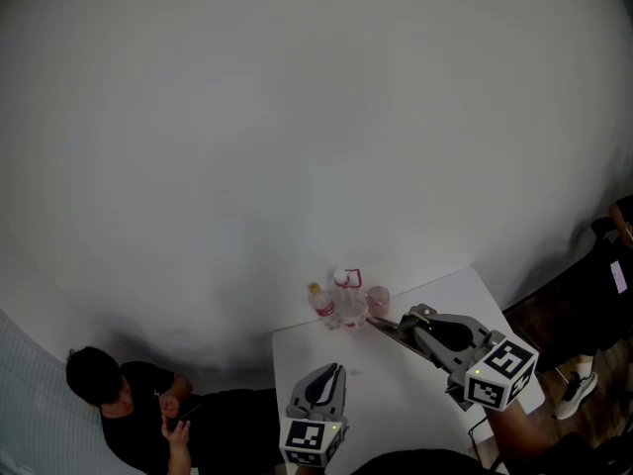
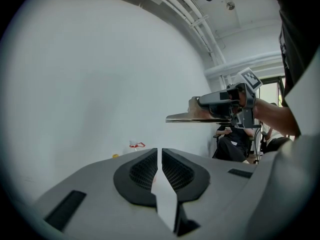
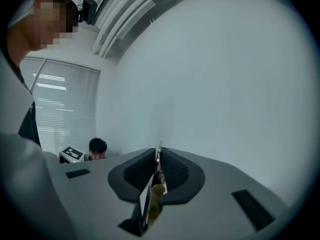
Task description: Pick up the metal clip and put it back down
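My right gripper (image 1: 413, 321) hangs above the white table (image 1: 396, 409), shut on the metal clip (image 1: 388, 329), a flat silvery strip that sticks out past the fingertips toward the bottles. In the right gripper view the clip (image 3: 158, 159) shows edge-on, pinched between the dark pads of the right gripper (image 3: 158, 153). From the left gripper view the clip (image 2: 192, 117) lies level in the raised right gripper (image 2: 202, 104). My left gripper (image 1: 330, 369) sits lower, near the table's front; its jaws (image 2: 159, 153) are shut with nothing in them.
Clear plastic bottles (image 1: 341, 300) and a pink cup (image 1: 378, 298) stand at the table's far edge by the white wall. A person (image 1: 129, 404) sits at the lower left beside the table. Another person (image 1: 608, 275) is at the right edge.
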The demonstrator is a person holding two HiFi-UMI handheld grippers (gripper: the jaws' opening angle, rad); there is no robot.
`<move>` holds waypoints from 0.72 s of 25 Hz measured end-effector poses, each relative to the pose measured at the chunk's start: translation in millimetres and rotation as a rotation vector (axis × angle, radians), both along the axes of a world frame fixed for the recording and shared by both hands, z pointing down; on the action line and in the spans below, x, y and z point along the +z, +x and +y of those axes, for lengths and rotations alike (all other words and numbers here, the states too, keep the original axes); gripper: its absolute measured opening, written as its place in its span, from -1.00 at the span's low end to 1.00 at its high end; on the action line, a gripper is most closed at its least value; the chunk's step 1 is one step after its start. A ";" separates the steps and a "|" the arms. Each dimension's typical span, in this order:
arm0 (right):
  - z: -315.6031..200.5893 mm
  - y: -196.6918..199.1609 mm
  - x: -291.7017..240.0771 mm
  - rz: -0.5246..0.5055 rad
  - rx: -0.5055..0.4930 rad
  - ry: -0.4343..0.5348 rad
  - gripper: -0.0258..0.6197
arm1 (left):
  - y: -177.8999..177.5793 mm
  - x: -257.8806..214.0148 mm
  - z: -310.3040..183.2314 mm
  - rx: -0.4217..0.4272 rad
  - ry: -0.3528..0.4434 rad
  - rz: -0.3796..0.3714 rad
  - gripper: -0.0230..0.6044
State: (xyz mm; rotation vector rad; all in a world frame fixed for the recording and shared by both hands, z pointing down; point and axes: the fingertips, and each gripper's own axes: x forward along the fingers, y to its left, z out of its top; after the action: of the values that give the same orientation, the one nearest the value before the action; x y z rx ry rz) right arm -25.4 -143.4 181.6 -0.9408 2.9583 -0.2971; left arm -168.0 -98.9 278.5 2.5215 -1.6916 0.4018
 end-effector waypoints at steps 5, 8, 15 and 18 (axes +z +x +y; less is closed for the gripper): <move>3.0 -0.2 -4.9 -0.008 -0.003 0.018 -0.78 | -2.8 1.3 0.0 -0.007 0.008 -0.016 -0.86; 3.7 -1.1 -6.1 -0.007 -0.008 0.023 -0.78 | -1.6 0.8 0.1 -0.006 0.007 -0.021 -0.86; 2.5 -2.1 -4.6 -0.003 -0.009 0.011 -0.78 | -4.0 -3.8 -0.2 -0.026 0.017 -0.028 -0.86; 4.5 0.3 -5.9 -0.007 -0.008 0.018 -0.78 | -3.8 -8.4 -0.1 -0.038 0.043 -0.011 -0.86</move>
State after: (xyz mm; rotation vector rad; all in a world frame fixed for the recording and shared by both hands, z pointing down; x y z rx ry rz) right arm -25.1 -139.0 175.6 -0.9237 2.9538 -0.2727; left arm -171.8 -99.1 270.1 2.5170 -1.7679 0.3806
